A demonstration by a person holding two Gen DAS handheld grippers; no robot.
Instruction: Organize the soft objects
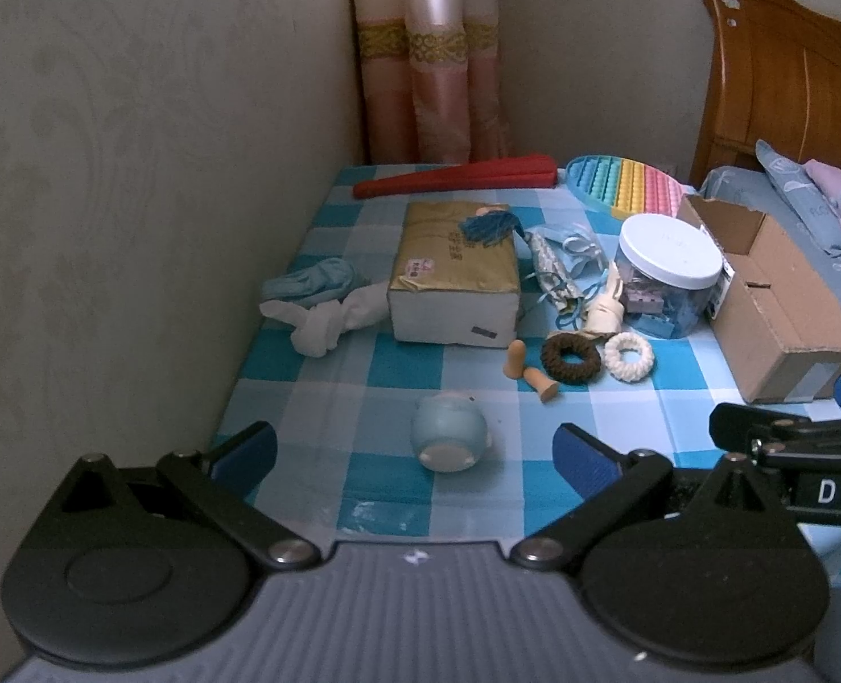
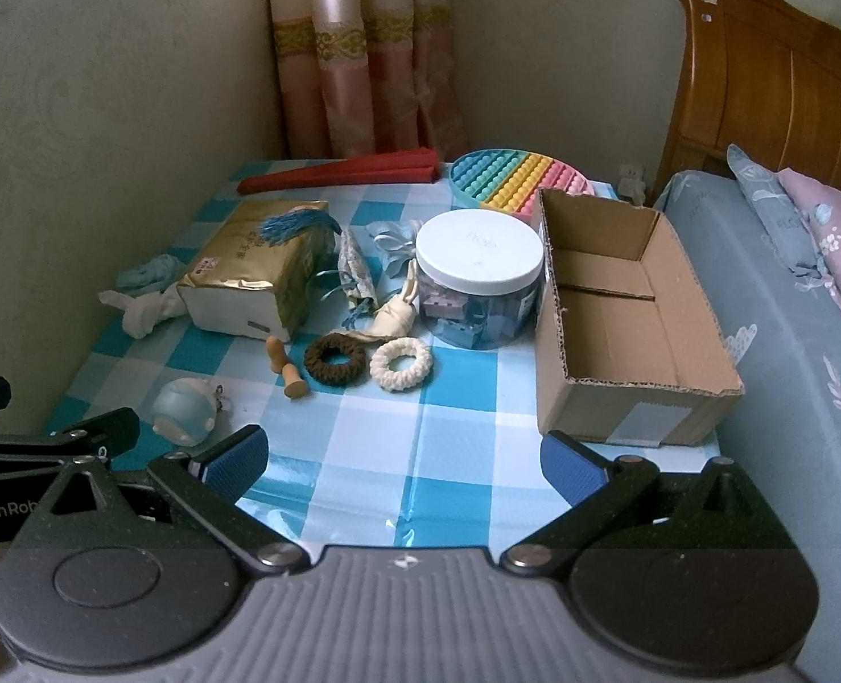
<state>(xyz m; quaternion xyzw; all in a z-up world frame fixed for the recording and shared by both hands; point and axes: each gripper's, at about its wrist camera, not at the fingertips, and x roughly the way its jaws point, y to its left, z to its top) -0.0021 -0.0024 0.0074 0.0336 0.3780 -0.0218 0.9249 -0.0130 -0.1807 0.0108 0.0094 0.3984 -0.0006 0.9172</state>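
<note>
While hidden in left view, cardboard box (image 2: 619,307) interior bare rightward.

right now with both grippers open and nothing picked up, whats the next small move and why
Probably ease the left gripper forward and down around the pale blue round squishy toy. It lies nearest, almost between the open fingers, apart from other items. The open brown cardboard box looks empty, a likely place for it. The right gripper has only bare checked tablecloth ahead.

Non-task items on the checked tablecloth (image 2: 363,455)

A white-lidded jar (image 2: 479,279), red folded fan (image 2: 341,172) and wooden headboard (image 2: 773,91) are seen.
</note>
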